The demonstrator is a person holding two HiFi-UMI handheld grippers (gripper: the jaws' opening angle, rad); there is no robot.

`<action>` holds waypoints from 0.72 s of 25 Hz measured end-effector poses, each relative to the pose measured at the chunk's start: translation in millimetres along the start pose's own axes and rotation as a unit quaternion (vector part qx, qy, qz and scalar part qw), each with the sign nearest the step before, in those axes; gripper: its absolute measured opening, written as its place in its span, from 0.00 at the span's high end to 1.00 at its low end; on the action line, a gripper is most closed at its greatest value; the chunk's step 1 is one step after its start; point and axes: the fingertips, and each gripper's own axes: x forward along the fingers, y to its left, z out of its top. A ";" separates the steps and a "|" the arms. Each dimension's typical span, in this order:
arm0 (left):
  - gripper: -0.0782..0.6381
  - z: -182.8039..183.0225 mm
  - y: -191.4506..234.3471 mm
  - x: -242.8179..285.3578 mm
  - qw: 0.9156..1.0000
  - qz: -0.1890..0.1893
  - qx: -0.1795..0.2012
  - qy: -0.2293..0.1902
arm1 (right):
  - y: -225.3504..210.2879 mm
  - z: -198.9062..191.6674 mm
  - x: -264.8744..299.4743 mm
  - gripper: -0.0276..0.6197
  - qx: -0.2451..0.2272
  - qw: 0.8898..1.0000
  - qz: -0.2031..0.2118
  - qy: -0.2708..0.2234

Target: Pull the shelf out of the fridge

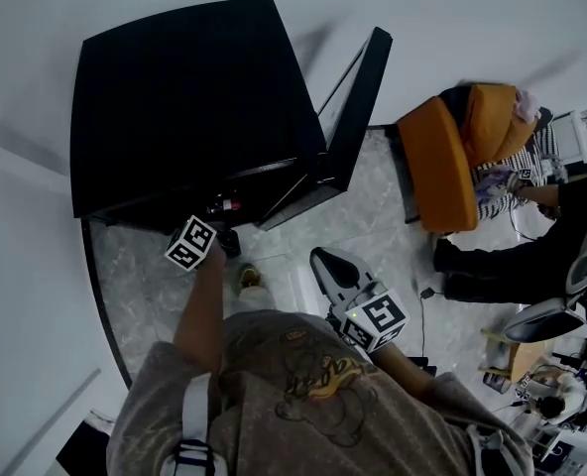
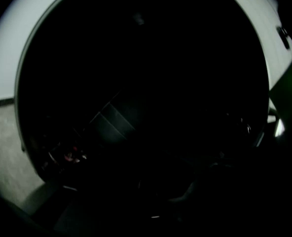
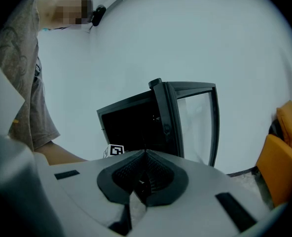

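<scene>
The black fridge (image 1: 184, 97) stands on the floor with its glass door (image 1: 358, 117) swung open to the right. My left gripper (image 1: 224, 240), with its marker cube (image 1: 191, 243), is at the lower front of the fridge opening. In the left gripper view the inside is almost black; a faint shelf panel (image 2: 111, 122) and small red items (image 2: 69, 156) show, while the jaws are lost in the dark. My right gripper (image 1: 325, 260) hangs back in front of the door, its jaws shut on nothing (image 3: 145, 154). In the right gripper view the fridge (image 3: 131, 125) and door (image 3: 193, 120) are ahead.
An orange chair (image 1: 442, 162) stands right of the door, with a seated person (image 1: 531, 261) in dark clothes beyond it. Cables and equipment (image 1: 556, 365) crowd the right side. A white wall runs behind the fridge. My own foot (image 1: 250, 277) is on the speckled floor.
</scene>
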 end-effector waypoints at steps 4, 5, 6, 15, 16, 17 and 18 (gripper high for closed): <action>0.88 -11.4 26.8 3.1 0.970 -0.021 -0.237 -0.042 | 3.3 0.6 6.6 0.92 -0.001 1.000 0.005 0.006; 0.88 -13.9 34.0 3.3 0.953 -0.030 -0.296 -0.058 | 3.7 0.9 7.7 0.92 -0.002 1.000 0.006 0.006; 0.88 -16.0 39.8 3.0 0.938 -0.036 -0.337 -0.071 | 4.2 1.3 8.4 0.92 -0.002 1.000 0.006 0.007; 0.62 -30.0 57.6 12.1 0.926 -0.041 -0.367 -0.080 | 2.4 1.8 13.1 0.92 -0.002 1.000 0.004 0.016; 0.61 -31.5 59.0 15.2 0.925 -0.042 -0.369 -0.078 | 2.8 2.0 13.1 0.92 -0.001 1.000 0.004 0.017; 0.60 -33.0 60.1 18.8 0.924 -0.042 -0.372 -0.076 | 2.9 1.7 13.1 0.92 -0.001 1.000 0.003 0.018; 0.60 -34.4 61.6 22.7 0.923 -0.042 -0.375 -0.076 | 2.9 0.9 13.0 0.92 0.000 1.000 0.002 0.020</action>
